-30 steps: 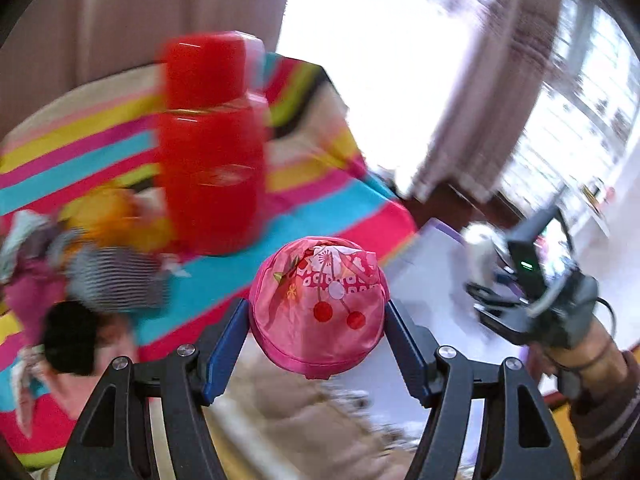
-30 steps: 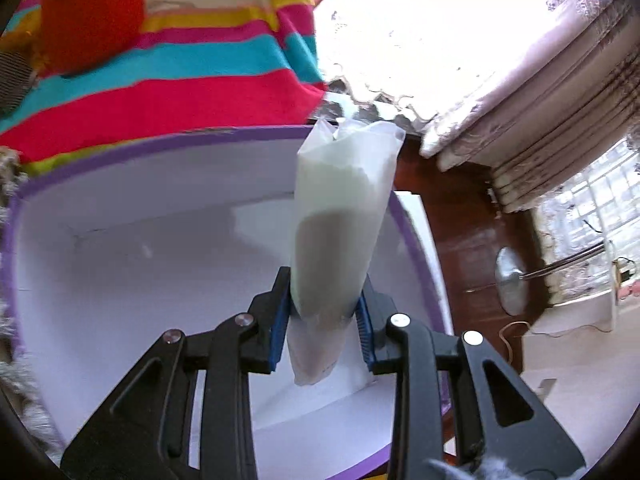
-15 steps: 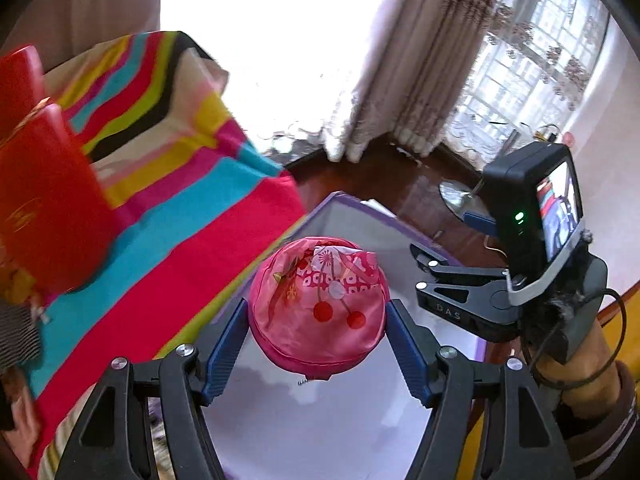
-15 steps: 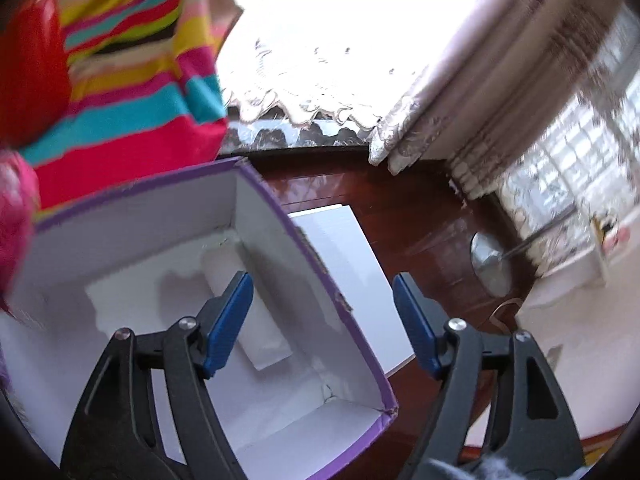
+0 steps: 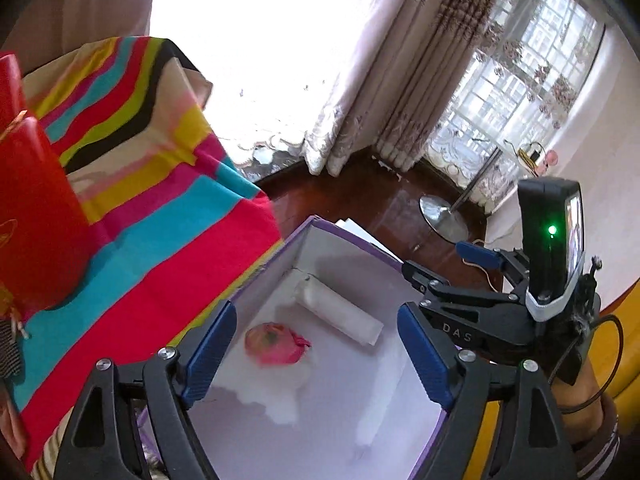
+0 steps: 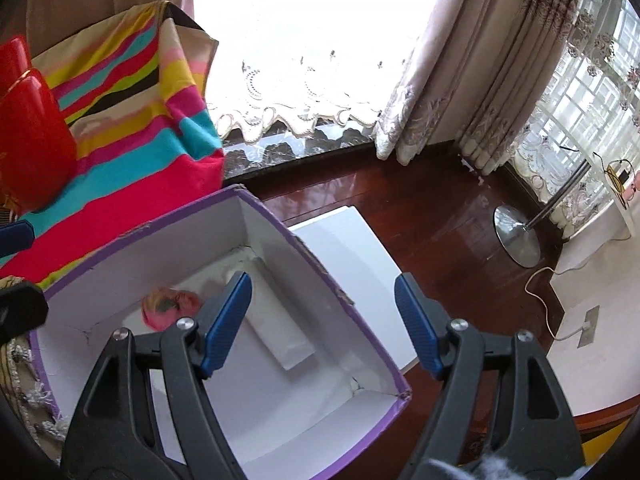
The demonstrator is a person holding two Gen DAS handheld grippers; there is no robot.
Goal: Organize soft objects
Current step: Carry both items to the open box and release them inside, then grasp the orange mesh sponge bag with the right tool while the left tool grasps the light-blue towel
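A purple-rimmed white box (image 5: 348, 236) (image 6: 312, 256) stands on the floor beside the striped cloth. On its floor lie a pink patterned pouch (image 5: 276, 344) (image 6: 170, 306) and a white soft packet (image 5: 340, 312) (image 6: 280, 328). My left gripper (image 5: 316, 316) hovers above the box with its jaws opening; nothing is between them, and the pouch lies well below. My right gripper (image 6: 324, 284) (image 5: 444, 266) is open and empty over the box's right wall, held by a hand at the right of the left wrist view.
A striped cloth (image 5: 160, 240) covers a surface left of the box, with a red container (image 5: 36, 220) on it. A white flat board (image 6: 352, 248) lies beside the box on the dark wood floor. A lamp base (image 6: 516, 236) and curtains stand further back.
The left gripper swung over the box and let go of the pink pouch, which now lies inside. The right gripper released the white packet into the box and lifted clear.
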